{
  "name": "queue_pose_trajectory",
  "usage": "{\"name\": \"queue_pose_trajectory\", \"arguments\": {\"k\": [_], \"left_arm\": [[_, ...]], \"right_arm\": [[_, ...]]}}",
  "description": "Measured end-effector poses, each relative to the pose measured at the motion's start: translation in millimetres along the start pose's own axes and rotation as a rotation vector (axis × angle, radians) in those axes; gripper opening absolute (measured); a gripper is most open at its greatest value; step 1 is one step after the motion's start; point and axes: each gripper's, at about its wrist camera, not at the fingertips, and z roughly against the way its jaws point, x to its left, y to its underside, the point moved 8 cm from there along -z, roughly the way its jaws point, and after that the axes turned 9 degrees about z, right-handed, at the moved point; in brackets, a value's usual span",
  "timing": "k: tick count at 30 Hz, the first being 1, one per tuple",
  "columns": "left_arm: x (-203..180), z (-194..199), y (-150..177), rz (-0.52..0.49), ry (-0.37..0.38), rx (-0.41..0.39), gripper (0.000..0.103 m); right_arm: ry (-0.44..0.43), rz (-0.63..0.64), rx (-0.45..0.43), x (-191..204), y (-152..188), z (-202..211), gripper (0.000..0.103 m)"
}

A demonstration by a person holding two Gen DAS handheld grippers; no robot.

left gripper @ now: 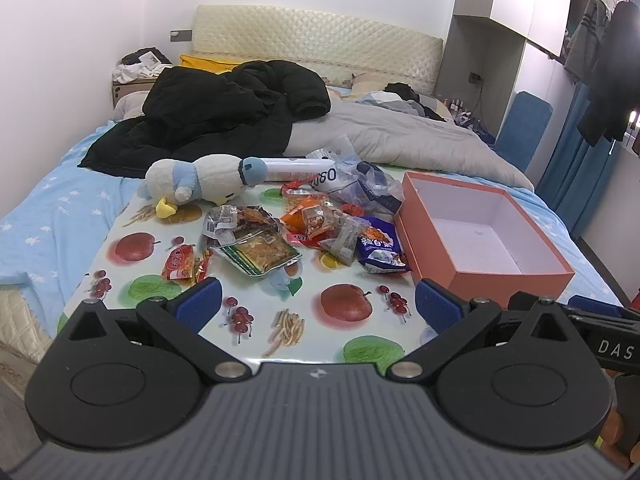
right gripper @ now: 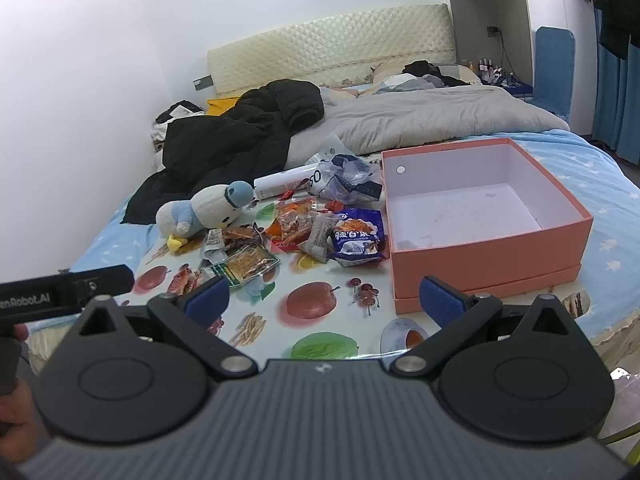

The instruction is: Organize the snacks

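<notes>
Snack packets, a crinkled heap of red, orange, green and purple foil wrappers, lie just left of the open salmon-pink cardboard box, whose white inside holds nothing yet. Nearest the box is the purple-and-white bag. Beyond the heap rests a white-and-blue plush penguin. Both the left gripper and the right gripper hover short of the heap, blue pads spread wide, gripping nothing. Sorting looks not yet begun; next, I'd guess, one claw must reach forward and pinch a packet.
</notes>
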Motion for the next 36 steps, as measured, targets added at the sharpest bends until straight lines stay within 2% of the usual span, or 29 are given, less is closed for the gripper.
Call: {"name": "queue_pose_trajectory", "arguments": {"k": [22,36], "left_arm": [[6.6,-2.0,1.6,0.006,0.01,0.01,0.103],[10.5,-30.6,8.2,0.017,0.011,0.065,0.103]], "right_arm": [[0.012,0.001,0.018,3.2,3.0,-5.9,0.103],[0.01,-0.01,0.068,0.5,18.0,-25.8,0.103]]}}
